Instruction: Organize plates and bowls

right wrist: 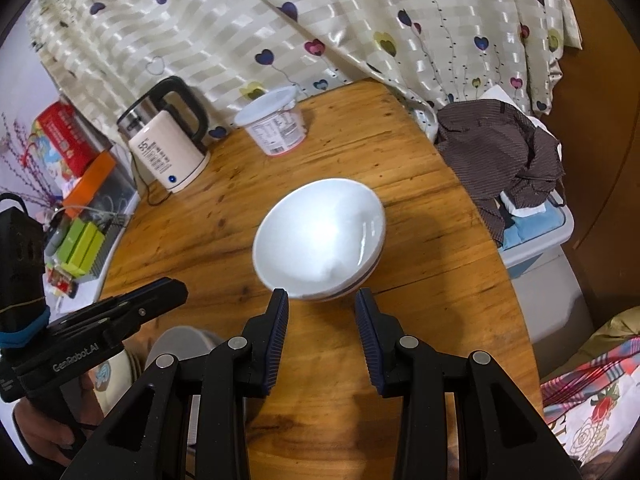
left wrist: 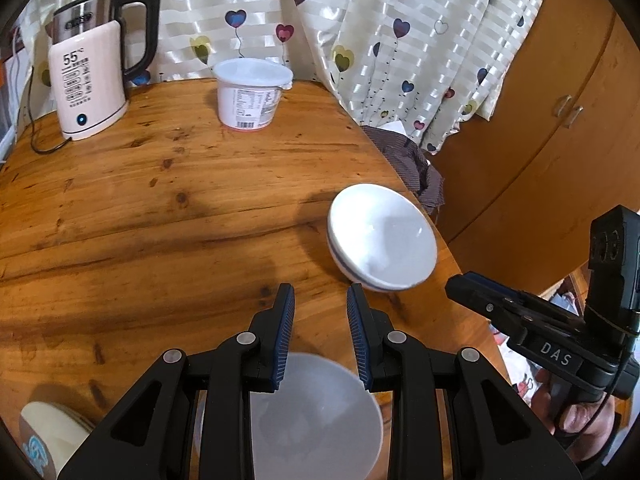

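Note:
A white bowl with a blue stripe (left wrist: 380, 236) (right wrist: 320, 236) sits on the round wooden table (left wrist: 160, 200) near its right edge. My right gripper (right wrist: 322, 304) hovers just short of this bowl's near rim, open, with nothing between its fingers; the left wrist view shows it from the side (left wrist: 460, 284). My left gripper (left wrist: 320, 300) is also open and empty, pointing down at bare wood. A pale grey bowl (left wrist: 316, 412) (right wrist: 180, 344) lies under the left gripper's fingers, partly hidden by them. In the right wrist view the left gripper (right wrist: 172, 290) appears at the left, above that bowl.
An electric kettle (left wrist: 88, 80) and a lidded white tub (left wrist: 250, 92) stand at the table's back by the curtain. A cream dish with blue print (left wrist: 44, 436) sits at the front left. Crumpled brown clothing (right wrist: 500, 152) on a storage box (right wrist: 536, 248) lies beyond the table's right edge.

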`<state>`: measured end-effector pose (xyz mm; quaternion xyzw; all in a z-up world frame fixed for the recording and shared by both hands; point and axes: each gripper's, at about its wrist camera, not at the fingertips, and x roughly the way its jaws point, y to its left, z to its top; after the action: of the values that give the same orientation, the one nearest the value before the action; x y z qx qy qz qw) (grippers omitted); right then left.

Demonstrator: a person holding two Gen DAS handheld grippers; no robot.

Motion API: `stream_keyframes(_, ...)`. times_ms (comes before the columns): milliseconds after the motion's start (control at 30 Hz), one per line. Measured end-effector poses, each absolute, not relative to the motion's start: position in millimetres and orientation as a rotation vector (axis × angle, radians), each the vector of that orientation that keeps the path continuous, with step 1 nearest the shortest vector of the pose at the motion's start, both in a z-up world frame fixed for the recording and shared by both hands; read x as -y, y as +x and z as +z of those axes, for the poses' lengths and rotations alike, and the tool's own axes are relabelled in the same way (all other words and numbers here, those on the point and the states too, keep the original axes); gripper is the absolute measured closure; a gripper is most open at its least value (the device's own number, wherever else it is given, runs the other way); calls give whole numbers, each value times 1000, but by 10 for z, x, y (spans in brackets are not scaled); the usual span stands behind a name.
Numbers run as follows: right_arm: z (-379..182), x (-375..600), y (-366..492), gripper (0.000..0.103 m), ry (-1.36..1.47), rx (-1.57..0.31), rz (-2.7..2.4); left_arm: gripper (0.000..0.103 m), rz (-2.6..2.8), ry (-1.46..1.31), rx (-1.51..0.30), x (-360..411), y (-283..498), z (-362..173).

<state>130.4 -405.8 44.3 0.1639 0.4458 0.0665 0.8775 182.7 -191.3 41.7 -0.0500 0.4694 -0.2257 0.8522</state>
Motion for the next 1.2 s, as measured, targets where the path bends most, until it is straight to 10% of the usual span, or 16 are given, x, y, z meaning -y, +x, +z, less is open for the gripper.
stream_keyframes(1200,67,4319,1835,71,380,-984,78,75,-538,-114,-1066,2379,2441,47)
